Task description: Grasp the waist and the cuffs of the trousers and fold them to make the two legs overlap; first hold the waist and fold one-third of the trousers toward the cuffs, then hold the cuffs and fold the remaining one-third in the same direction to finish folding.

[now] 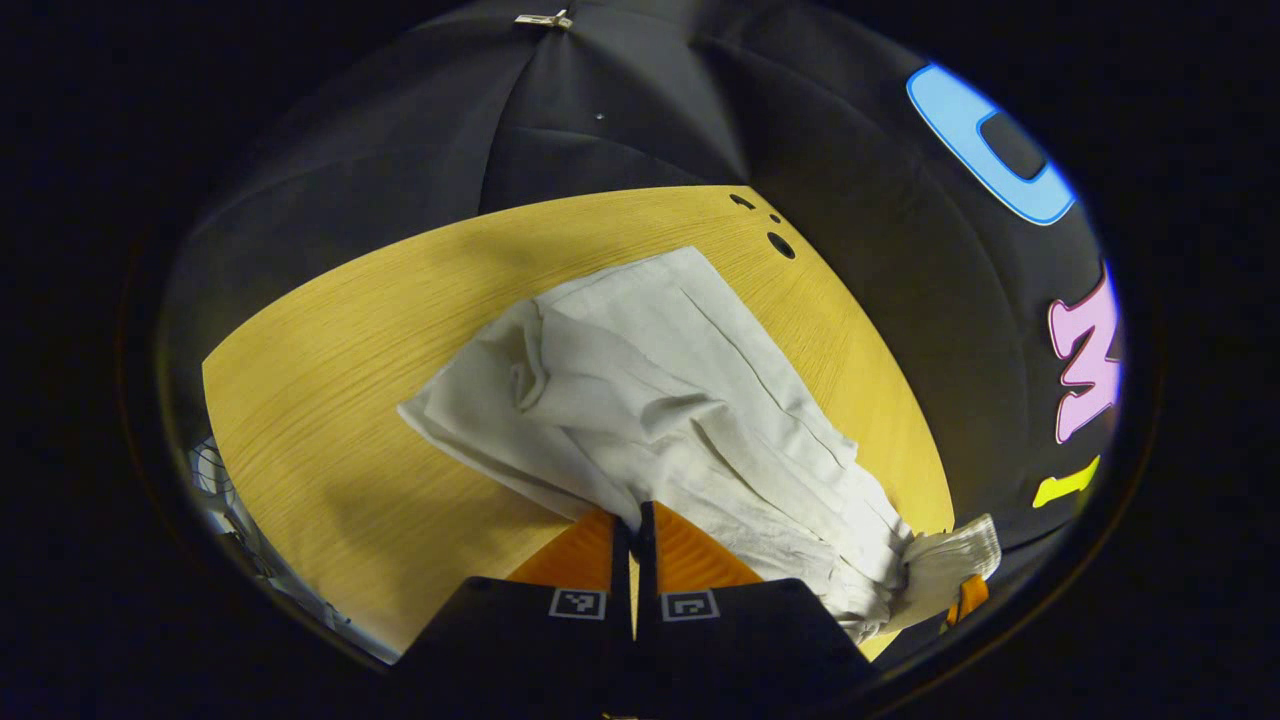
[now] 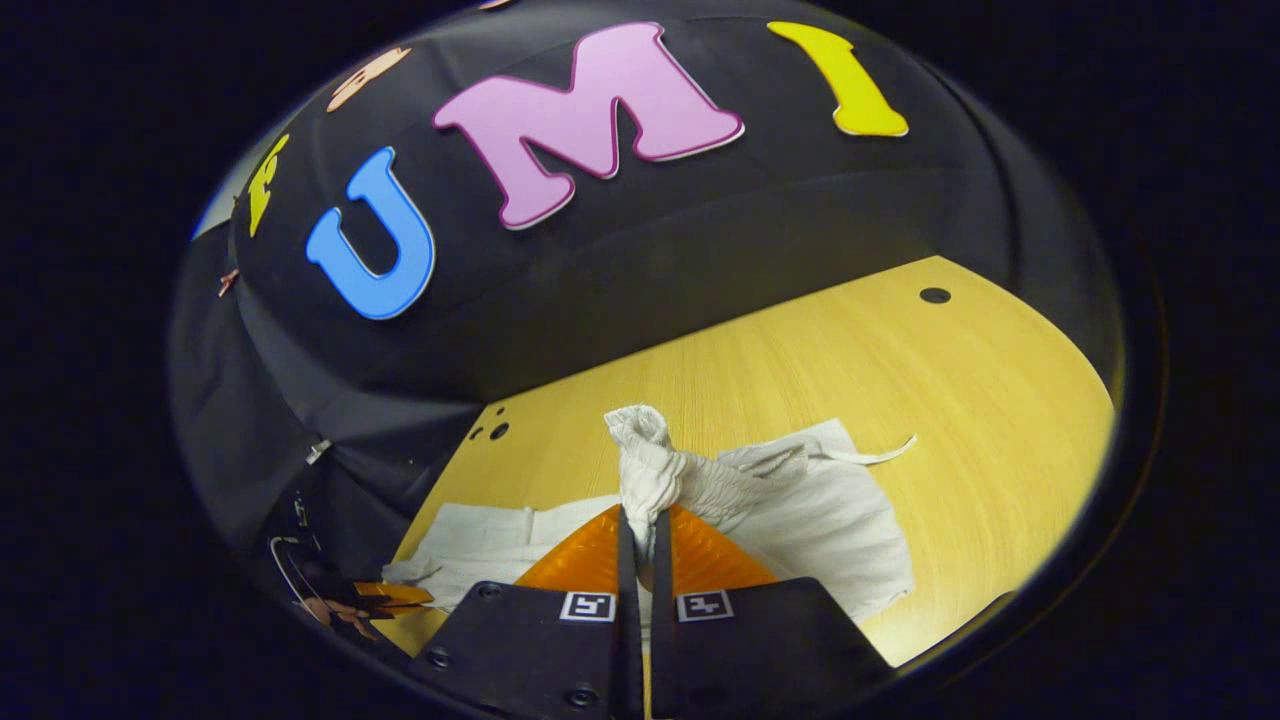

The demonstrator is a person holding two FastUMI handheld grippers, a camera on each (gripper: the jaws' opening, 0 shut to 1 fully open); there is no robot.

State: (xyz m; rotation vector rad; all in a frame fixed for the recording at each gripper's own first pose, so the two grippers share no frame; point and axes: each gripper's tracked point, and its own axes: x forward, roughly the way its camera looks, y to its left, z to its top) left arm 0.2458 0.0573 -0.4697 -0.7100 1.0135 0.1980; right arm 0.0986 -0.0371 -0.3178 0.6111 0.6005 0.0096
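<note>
left gripper view has the left gripper (image 1: 634, 520) pinching the white trousers (image 1: 660, 400) on the bench (image 1: 330, 420), the right gripper (image 2: 640, 525) clamping bunched cloth: first fold in hand, both must carry across together.

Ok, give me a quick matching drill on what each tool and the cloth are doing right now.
Things:
1. left tool
2. right tool
3. trousers
4. table

States:
A. pinching a bunched end with a drawstring nearby
B. wooden, with dark holes near the far edge
C. pale, creased, draped between both tools
D. clamped on a flat cloth edge

Pairs: 1-D, 2-A, 3-C, 4-B
</note>
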